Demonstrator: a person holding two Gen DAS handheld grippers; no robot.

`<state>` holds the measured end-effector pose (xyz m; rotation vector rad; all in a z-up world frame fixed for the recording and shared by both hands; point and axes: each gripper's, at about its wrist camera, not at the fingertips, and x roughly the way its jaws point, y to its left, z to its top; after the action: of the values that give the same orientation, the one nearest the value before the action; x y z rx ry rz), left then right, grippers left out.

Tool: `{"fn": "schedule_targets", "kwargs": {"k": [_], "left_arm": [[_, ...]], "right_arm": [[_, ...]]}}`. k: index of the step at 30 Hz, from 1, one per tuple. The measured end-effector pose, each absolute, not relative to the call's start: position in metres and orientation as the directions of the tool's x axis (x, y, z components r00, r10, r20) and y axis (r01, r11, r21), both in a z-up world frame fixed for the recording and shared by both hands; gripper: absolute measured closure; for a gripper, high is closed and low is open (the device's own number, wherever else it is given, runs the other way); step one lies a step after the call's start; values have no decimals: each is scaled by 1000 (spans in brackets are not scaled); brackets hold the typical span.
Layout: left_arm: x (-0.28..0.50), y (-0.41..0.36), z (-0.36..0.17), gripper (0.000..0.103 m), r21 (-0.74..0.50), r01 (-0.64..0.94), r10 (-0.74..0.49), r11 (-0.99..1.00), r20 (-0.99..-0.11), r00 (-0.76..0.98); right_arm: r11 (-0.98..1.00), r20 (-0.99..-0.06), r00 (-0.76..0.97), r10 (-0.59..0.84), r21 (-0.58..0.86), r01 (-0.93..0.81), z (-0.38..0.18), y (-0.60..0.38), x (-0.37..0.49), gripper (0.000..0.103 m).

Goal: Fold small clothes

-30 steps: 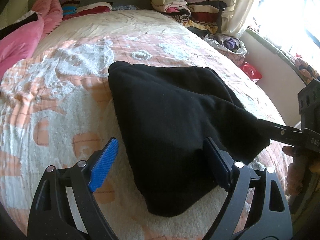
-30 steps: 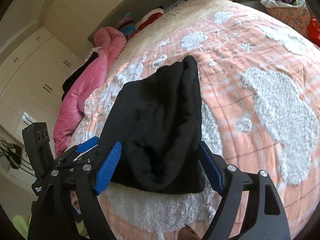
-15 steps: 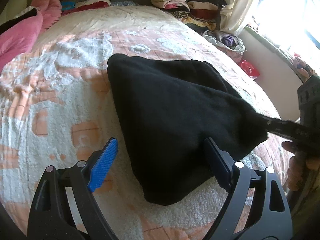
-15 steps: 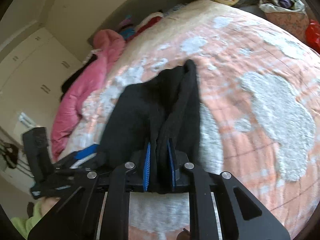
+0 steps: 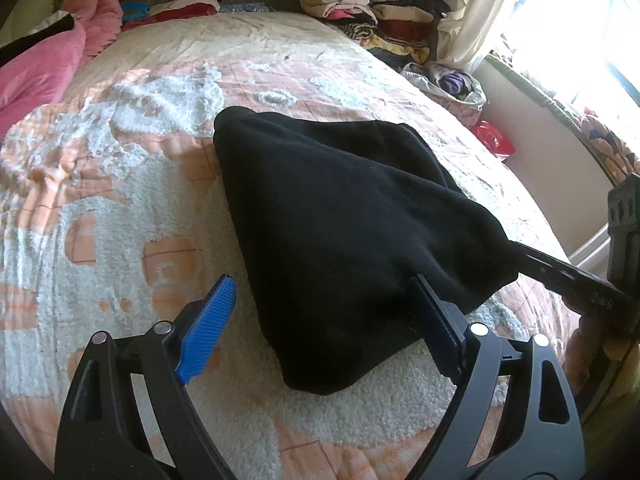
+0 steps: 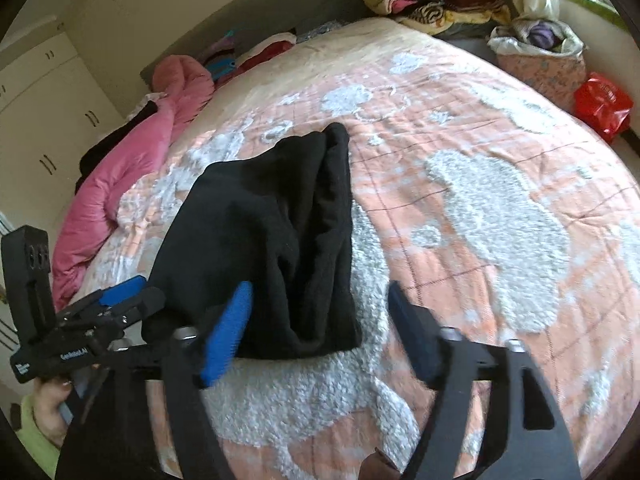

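Note:
A folded black garment (image 5: 340, 216) lies on the orange and white blanket (image 5: 120, 184); it also shows in the right wrist view (image 6: 272, 240). My left gripper (image 5: 320, 320) is open at its near edge, with its right finger against the cloth. In the right wrist view the left gripper (image 6: 120, 300) sits at the garment's left corner. My right gripper (image 6: 320, 320) is open over the garment's near right corner, holding nothing. In the left wrist view its black body (image 5: 580, 280) reaches in from the right, fingertips hidden behind the cloth.
A pink duvet (image 5: 44, 68) lies along the bed's left side. Stacks of folded clothes (image 5: 376, 12) sit at the far end by the curtain. A bag of clothes (image 6: 536, 52) and a red bag (image 6: 604, 104) stand on the floor to the right.
My right gripper was open, shut on the garment's near edge half a second ago, and is now open again and let go. The left gripper stayed open and drew back slightly.

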<state>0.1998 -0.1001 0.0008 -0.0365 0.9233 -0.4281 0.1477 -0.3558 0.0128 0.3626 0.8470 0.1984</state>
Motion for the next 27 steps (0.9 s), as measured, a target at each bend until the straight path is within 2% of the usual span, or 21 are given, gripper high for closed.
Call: {"fn": "schedule_targets", "kwargs": {"k": [4,5,7,9,11,27], "left_arm": [[197,-97,6,21,-213,345,-378,914,-755,536],[196,-96,8,20,-214,345,-379,914,-752,538],[194,-94,10,17,-218,344,-383,913,-748,543],[193,-93,13,16,-217,343,-382,914,-744,548],[192,-92,14,9,-217,343,-382,914,-744,548],[173,-81,33,9,-193,332,-363,923,-718,593]], "right_arm": [[933,-678,680,278,358,-24,22,-355,134,23],[937,-672,691,265,349,-19,25,-355,131,15],[939,-661,707,253,343,-15,29,-354,124,8],[943,-650,721,239,334,-11,34,-354,118,8],[946,-648,728,227,325,-6,36,-353,115,6],[962,-600,779,182,271,-17,59,-337,84,5]]}}
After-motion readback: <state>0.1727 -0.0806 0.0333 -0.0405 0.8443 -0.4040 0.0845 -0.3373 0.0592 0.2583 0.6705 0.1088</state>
